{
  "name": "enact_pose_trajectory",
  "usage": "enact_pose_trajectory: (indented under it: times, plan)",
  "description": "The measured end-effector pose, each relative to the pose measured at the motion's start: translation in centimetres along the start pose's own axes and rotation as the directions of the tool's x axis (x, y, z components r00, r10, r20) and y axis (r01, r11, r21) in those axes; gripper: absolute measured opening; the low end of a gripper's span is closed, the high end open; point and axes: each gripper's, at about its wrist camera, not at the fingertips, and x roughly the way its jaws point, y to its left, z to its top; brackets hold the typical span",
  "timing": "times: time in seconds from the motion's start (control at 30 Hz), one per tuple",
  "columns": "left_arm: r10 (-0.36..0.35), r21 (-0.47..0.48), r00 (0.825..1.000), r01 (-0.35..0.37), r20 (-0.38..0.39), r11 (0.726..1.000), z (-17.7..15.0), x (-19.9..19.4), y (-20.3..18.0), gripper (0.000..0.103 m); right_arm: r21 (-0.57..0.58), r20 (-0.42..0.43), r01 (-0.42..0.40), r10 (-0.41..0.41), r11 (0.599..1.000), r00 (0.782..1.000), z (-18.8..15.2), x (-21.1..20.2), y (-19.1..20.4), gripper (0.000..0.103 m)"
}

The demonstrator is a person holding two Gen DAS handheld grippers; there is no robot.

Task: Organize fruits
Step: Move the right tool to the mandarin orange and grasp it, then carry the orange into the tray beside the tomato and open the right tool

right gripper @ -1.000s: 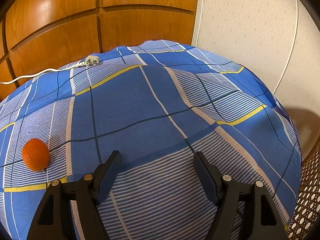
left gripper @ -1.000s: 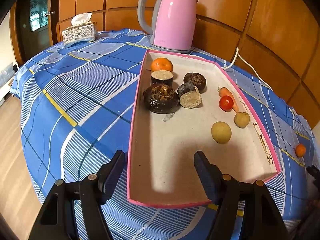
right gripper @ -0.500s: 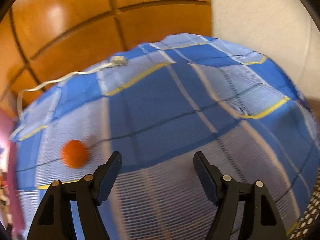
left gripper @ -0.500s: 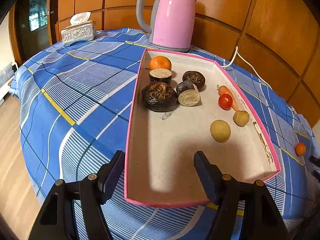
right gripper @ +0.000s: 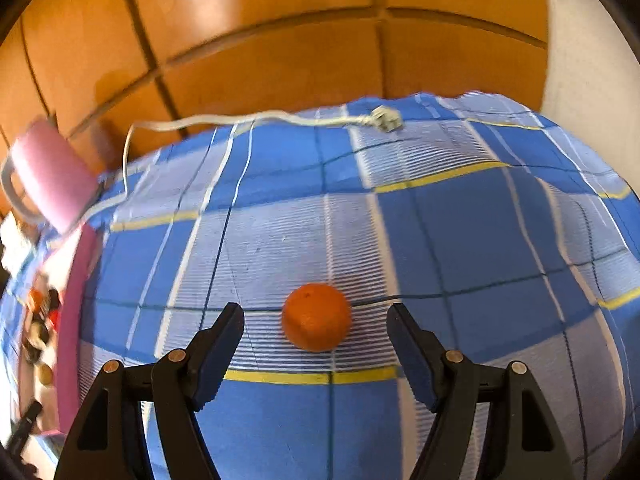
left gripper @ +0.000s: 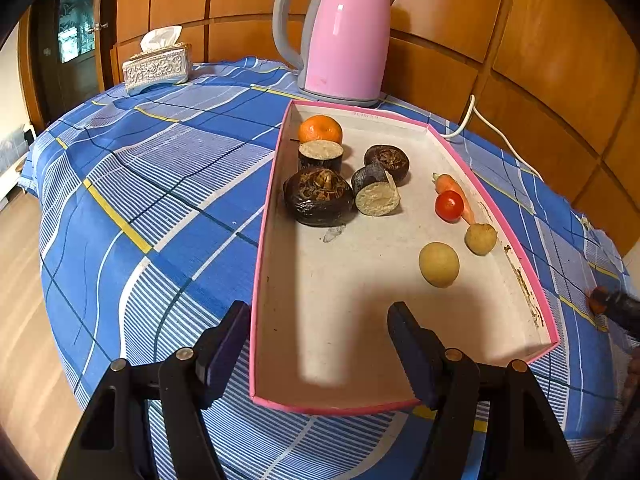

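Tangerine [right gripper: 316, 322], off to the left a second ago, now sits centred between the closing right gripper's [right gripper: 316, 330] pads, untouched. Left gripper [left gripper: 320, 332] hangs half-open, empty, over the tray [left gripper: 400, 408]; pickup looks imminent.

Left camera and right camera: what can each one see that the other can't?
Only the left one shows the tissue box and a clear look inside the tray: an orange, dark chunks, a tomato, a carrot and two potatoes.

Only the right one shows the plug at the cord's end, and the right claw, jaws closing but not yet touching the loose orange between them.

Both show the pink kettle, the tray, the cord and the blue cloth.
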Motion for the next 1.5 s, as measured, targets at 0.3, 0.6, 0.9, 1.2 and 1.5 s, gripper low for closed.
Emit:
enact_pose_trajectory:
  times: [0.3,0.6,0.9,1.2,1.5]
  plan:
    - [0.006,-0.011,1.0,-0.006,0.001,1.0,0.0,0.1,0.3,0.072,-0.141,-0.018,0.011,-0.014,0.99,1.0,-0.4,0.5,2.4,0.039]
    - [0.007,-0.016,1.0,-0.007,0.0,1.0,0.1,0.1,0.5,0.072,-0.312,-0.058,-0.213,0.205,0.926,0.977,-0.8,-1.6,9.6,0.039]
    - [0.006,-0.015,1.0,-0.006,0.004,1.0,0.1,-0.1,0.4,0.072,-0.476,-0.164,-0.43,0.403,0.767,0.9,-1.9,-2.9,18.8,0.039]
    - [0.006,-0.016,1.0,-0.006,0.003,1.0,0.0,-0.1,0.4,0.072,-0.525,-0.21,-0.49,0.453,0.696,0.867,-2.2,-2.3,24.1,0.039]
    - [0.008,-0.019,1.0,-0.009,-0.004,1.0,-0.1,0.1,0.5,0.072,-0.5,-0.258,-0.513,0.446,0.698,0.857,-3.0,-0.3,26.4,0.04]
